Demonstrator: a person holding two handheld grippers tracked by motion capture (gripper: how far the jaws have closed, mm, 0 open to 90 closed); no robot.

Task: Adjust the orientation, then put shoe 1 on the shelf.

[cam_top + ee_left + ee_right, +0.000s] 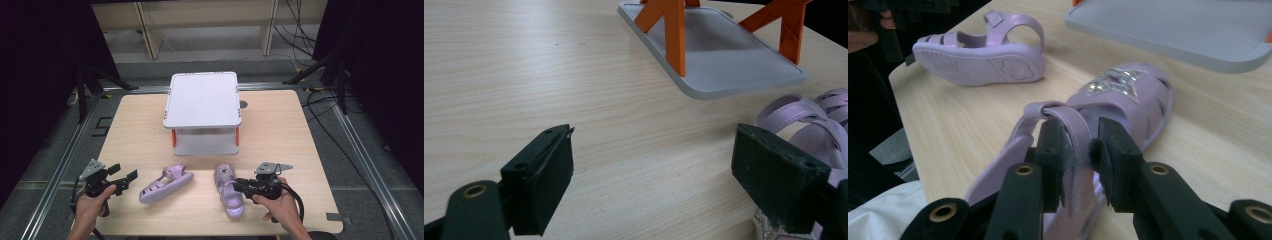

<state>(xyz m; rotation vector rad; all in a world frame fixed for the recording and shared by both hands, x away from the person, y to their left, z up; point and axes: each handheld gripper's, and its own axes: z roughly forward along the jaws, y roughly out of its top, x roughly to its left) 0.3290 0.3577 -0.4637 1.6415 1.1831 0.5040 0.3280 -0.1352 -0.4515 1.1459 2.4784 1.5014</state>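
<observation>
1. On the pale wood-grain desk [135, 125] lie two glossy lilac sandals; the right sandal [228, 190] stands upright and bears a glittery patch, and the left sandal [166, 184] lies on its side, ribbed sole showing.
2. Behind them stands a grey two-tier shelf [202, 97] on orange legs; dark curtains flank the room.
3. The right hand-held gripper [1079, 150] pinches the right sandal's ankle strap [1068, 122].
4. The left hand-held gripper [125, 175] is spread wide, just beside the left sandal.

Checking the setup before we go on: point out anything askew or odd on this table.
One sandal lies tipped on its side, sole showing, while the other sandal sits upright with the right gripper at its strap. The left gripper is open over bare table. The rack looks square.
</observation>
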